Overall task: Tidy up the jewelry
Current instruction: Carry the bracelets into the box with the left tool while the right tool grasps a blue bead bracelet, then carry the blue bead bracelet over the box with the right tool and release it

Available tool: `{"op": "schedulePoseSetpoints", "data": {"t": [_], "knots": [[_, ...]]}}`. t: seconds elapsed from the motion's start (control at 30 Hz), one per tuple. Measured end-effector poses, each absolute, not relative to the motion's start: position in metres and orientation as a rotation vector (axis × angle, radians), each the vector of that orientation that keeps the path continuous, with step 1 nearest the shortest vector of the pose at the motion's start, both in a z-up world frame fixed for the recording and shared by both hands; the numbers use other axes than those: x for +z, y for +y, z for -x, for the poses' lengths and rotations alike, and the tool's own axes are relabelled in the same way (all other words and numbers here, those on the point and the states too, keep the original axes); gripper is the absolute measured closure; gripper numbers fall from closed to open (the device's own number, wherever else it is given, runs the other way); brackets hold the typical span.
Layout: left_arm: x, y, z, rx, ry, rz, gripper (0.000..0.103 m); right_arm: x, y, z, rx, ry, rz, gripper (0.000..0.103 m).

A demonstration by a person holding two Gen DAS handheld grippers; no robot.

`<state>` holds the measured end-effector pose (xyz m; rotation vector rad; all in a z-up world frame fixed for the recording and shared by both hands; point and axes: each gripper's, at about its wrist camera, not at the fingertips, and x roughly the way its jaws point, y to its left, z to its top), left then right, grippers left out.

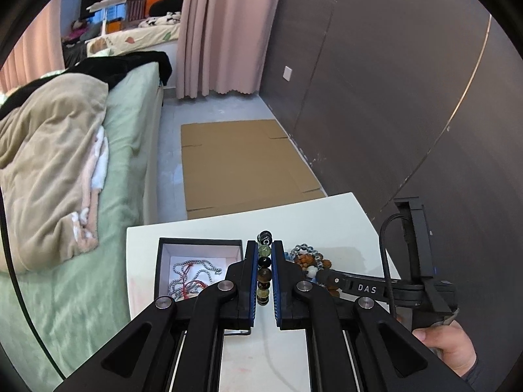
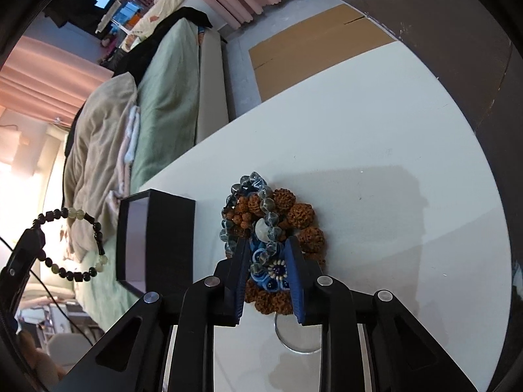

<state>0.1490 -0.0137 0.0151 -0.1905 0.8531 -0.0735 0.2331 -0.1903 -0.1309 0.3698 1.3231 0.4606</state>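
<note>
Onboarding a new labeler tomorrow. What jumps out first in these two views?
First, the dark-and-green bead bracelet clamped between the left gripper fingers, lifted beside the open black box that holds silver chains. Next, the jewelry pile on the white table: brown knobbly beads, clear grey beads and a blue flower piece, with the right gripper open, its fingers either side of the pile's near part.

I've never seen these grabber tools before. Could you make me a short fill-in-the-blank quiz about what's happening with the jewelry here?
1. The left gripper is shut on a beaded ____.
2. A silver chain lies inside the black ____.
3. The pile of bracelets rests on the ____ table.
4. The right gripper hangs open over the ____ of bracelets.

Missing words: bracelet; box; white; pile
</note>
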Motion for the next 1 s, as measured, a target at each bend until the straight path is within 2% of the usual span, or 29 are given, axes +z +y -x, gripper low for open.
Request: {"op": "schedulePoseSetpoints", "data": {"t": [0.13,0.2,0.27,0.67,0.7,0.73,0.77,0.83,1.0], "knots": [[0.007,-0.003,-0.145,-0.095,0.838,0.217,0.095,-0.131,-0.183,-0.233,0.441,1.310,-0.349,0.081],[0.004,0.004,-0.141,-0.091,0.823,0.231,0.095,-0.131,-0.182,-0.232,0.424,1.303,-0.336,0.090],[-0.001,0.011,-0.137,-0.098,0.809,0.261,0.095,-0.130,-0.183,-0.231,0.408,1.289,-0.334,0.091],[-0.022,0.043,-0.138,-0.069,0.827,0.323,0.093,-0.070,-0.175,-0.209,0.523,1.054,-0.392,0.092],[-0.024,0.046,-0.138,-0.062,0.837,0.331,0.090,-0.067,-0.171,-0.208,0.539,1.041,-0.397,0.092],[-0.025,0.050,-0.137,-0.056,0.845,0.342,0.077,-0.065,-0.167,-0.206,0.553,1.034,-0.402,0.092],[-0.026,0.054,-0.135,-0.048,0.844,0.355,0.055,-0.063,-0.161,-0.205,0.574,1.024,-0.406,0.092],[-0.024,0.061,-0.128,-0.024,0.817,0.367,0.027,-0.059,-0.151,-0.201,0.603,1.003,-0.406,0.092],[-0.016,0.077,-0.117,0.011,0.770,0.386,0.025,-0.041,-0.134,-0.190,0.681,0.925,-0.436,0.092]]}}
